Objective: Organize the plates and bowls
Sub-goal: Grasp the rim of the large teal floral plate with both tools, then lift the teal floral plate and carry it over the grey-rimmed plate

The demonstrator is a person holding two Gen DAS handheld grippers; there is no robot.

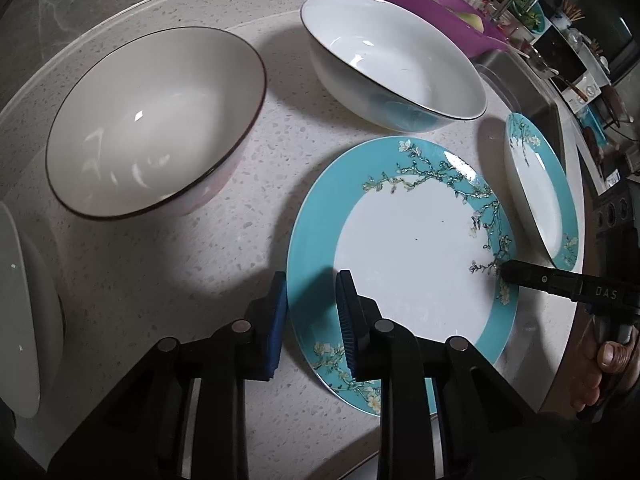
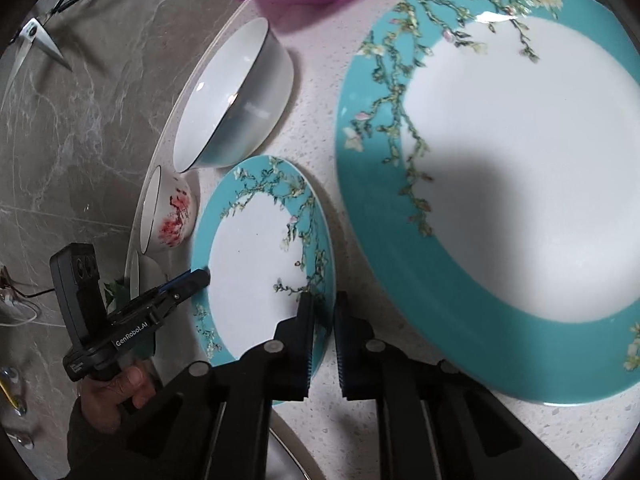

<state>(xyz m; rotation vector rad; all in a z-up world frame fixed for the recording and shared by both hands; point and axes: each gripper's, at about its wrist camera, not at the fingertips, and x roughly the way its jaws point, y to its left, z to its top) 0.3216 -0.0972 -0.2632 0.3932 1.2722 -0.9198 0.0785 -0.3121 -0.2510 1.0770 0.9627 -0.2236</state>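
Plates and bowls lie unstacked on the counter; we clamp both the left gripper and right gripper on the near blossom plate, sorting barely begun.

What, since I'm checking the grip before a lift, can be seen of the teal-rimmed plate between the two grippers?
The plate is round, glossy and ceramic-looking, with a white centre inside a broad teal rim painted with blossoming branches. It is empty apart from a few tiny dark specks and seems to lie flat on the speckled counter. The fingers of the left gripper pinch one side of its rim; those of the right gripper pinch the opposite side.
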